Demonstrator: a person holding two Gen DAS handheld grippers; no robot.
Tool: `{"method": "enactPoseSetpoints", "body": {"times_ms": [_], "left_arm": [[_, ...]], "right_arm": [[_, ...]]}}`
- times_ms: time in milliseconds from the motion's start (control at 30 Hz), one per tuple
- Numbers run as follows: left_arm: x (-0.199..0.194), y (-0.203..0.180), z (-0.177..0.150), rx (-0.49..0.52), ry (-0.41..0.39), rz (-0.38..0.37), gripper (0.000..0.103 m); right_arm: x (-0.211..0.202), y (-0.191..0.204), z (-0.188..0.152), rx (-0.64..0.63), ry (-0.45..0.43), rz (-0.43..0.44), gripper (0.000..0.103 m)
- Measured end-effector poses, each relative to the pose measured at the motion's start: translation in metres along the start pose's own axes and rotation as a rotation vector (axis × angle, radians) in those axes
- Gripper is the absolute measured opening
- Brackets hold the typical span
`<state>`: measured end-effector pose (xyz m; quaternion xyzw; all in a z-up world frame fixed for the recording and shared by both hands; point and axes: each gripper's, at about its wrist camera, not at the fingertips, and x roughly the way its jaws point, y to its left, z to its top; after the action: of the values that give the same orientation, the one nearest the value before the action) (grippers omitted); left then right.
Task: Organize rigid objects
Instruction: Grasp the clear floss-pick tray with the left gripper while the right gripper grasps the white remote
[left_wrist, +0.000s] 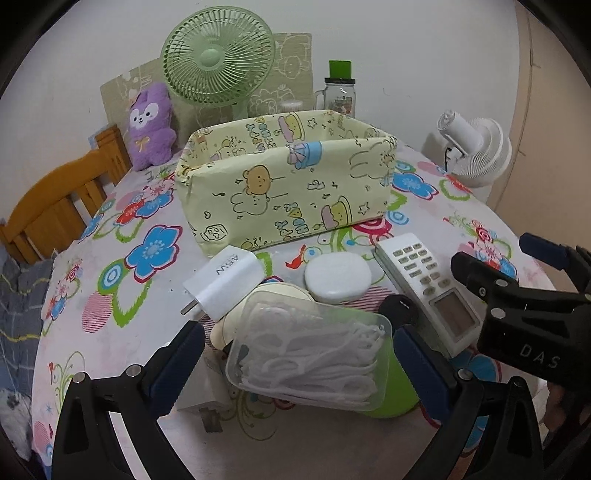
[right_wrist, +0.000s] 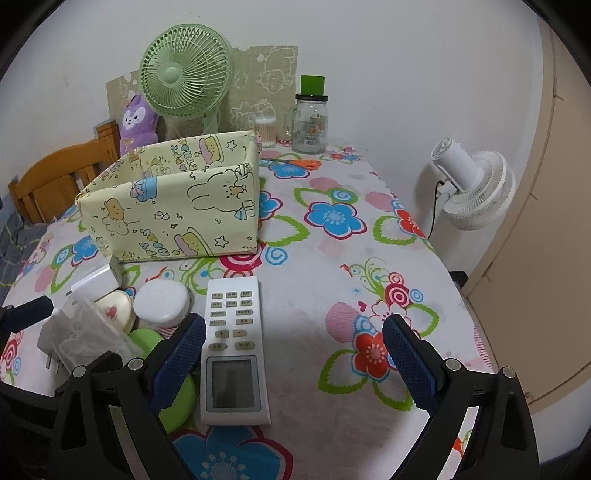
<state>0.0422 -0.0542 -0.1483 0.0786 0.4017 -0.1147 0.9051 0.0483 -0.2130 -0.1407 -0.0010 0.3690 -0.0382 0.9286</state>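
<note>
Floral-clothed worktop (right_wrist: 332, 288): the yellow box (left_wrist: 284, 184) looks empty, nothing sorted yet. Left gripper (left_wrist: 299, 350) straddles the floss case (left_wrist: 310, 354), fingers spread; right gripper (right_wrist: 295, 354) gapes by the remote (right_wrist: 234, 350) near the front edge.

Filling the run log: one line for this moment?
left claw: open around floss box | right claw: open over remote | bin: unfilled

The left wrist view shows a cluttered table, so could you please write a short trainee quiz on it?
1. True or false: the left claw is shut on the clear floss-pick box.
2. Which item lies between the right claw's fingers? A) charger B) remote control C) scissors
3. Fill in: the yellow cartoon-print storage box stands ___ the pile of small items.

Key: 1 false, both pads stand clear of it; 2 B, the remote control; 3 behind.
</note>
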Motion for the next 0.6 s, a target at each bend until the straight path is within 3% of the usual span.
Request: {"method": "enactPoseSetpoints", "body": {"times_ms": [267,400,600], "left_arm": [[0.018,0.003,-0.004,-0.014,0.048,0.005,0.103],[0.023,0.008,-0.003,-0.041,0.054,-0.027,0.091],[0.026,0.006,0.0,-0.036,0.043,-0.025,0.09]], "right_arm": [[0.009,0.008,-0.003,-0.015,0.031,0.016,0.098],[0.02,0.012,-0.004,-0.013,0.056,0.027,0.098],[0.038,0.012,-0.001,0.034,0.107,0.042,0.097]]}}
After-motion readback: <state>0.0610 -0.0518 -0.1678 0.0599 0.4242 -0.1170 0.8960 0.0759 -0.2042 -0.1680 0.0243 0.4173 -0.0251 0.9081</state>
